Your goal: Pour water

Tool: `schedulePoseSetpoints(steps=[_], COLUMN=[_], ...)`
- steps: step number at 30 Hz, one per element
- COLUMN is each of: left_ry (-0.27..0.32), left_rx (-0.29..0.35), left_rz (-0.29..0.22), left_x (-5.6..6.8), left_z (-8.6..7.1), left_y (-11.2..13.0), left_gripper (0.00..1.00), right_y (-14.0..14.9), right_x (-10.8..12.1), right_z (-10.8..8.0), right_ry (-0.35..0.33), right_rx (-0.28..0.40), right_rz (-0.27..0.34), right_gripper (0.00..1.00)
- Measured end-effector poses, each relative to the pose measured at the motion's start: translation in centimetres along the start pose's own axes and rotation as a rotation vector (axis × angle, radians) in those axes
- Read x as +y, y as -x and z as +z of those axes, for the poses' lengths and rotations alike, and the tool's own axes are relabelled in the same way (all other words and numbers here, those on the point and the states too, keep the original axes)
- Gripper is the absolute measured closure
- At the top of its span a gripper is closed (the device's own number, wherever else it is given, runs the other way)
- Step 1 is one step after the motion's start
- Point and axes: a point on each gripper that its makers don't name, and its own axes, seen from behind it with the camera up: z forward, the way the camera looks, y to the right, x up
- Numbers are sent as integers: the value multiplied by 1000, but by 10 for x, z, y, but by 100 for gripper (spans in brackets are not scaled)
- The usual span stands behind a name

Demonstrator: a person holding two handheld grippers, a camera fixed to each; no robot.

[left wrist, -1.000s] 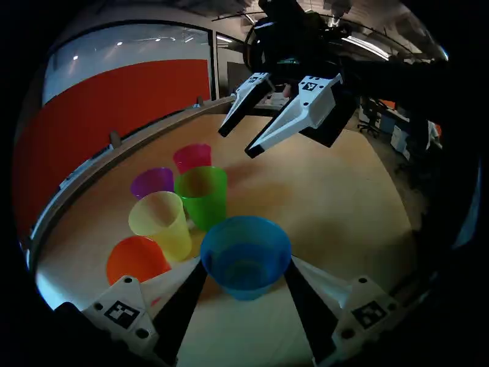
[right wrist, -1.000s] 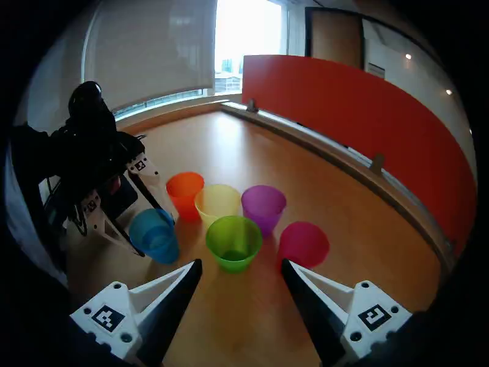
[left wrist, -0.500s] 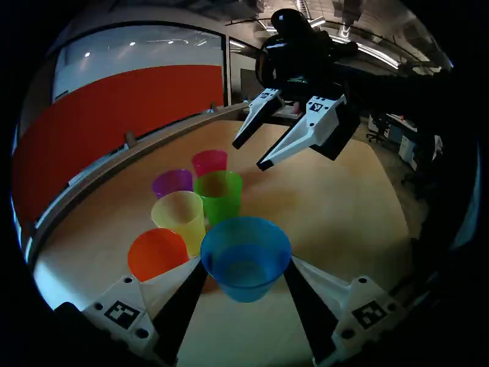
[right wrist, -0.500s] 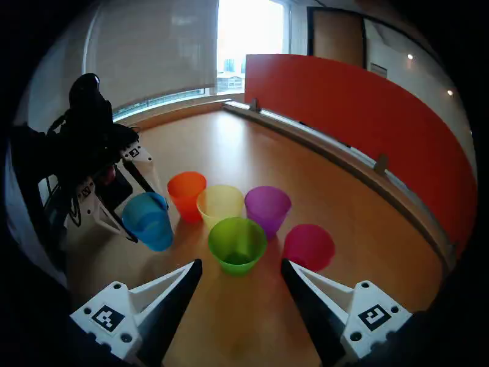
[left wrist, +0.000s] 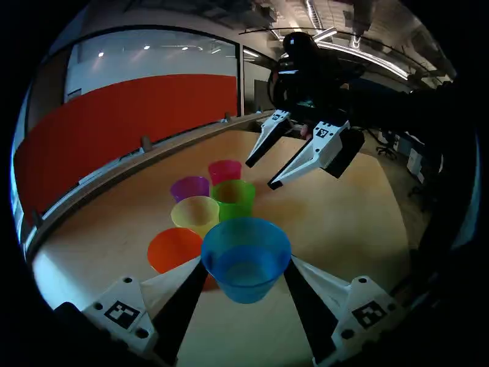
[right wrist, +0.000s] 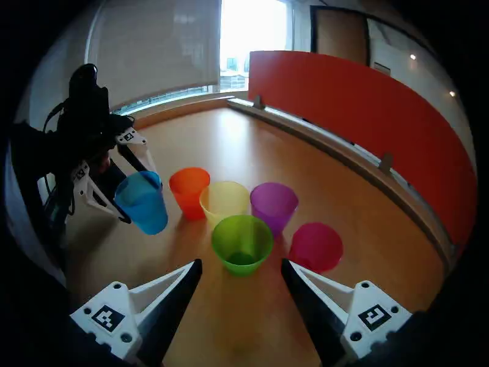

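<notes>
At the bottom centre of the left gripper view, the left gripper (left wrist: 245,268) pinches the blue cup (left wrist: 246,287) between both fingers. The cup now hangs clear of the table (left wrist: 348,214), where a second ago it stood on it. The lift looks done, so tipping into another cup is probably next. A darker band low inside the blue cup reads as water. Toward the upper centre, the right gripper (left wrist: 261,175) hangs with its jaws wide and empty. Clustered at centre left are the orange cup (left wrist: 173,249), yellow cup (left wrist: 195,214), purple cup (left wrist: 190,186), green cup (left wrist: 232,197) and pink cup (left wrist: 225,170). All are thin, smooth, translucent plastic, tapered with round rims. The tabletop is pale wood-look board with a soft sheen.
</notes>
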Motion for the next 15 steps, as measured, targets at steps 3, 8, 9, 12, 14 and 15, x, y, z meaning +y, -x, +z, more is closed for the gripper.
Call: schedulePoseSetpoints(steps=[3, 8, 9, 12, 14, 15], left_ry=[-12, -29, -32, -45, -53, -57], left_rx=[10, 27, 30, 37, 39, 40], left_rz=[-7, -21, -23, -30, -34, -35], left_x=[-2, -8, -9, -13, -15, -16], left_z=[-5, -13, -15, -20, -24, -25], left_y=[-1, -5, -5, -6, -6, -5], left_gripper=[16, 16, 16, 17, 16, 16], right_y=[3, 6, 6, 7, 6, 6], right_x=[0, -1, -1, -1, -2, -2], right_z=[1, 7, 8, 13, 17, 19], right_ry=[-1, -5, -6, -10, -13, -15], right_rx=[-7, -16, -18, -23, -24, -24], right_rz=[-3, -7, -7, -10, -11, -12], right_gripper=[0, 0, 0, 0, 0, 0])
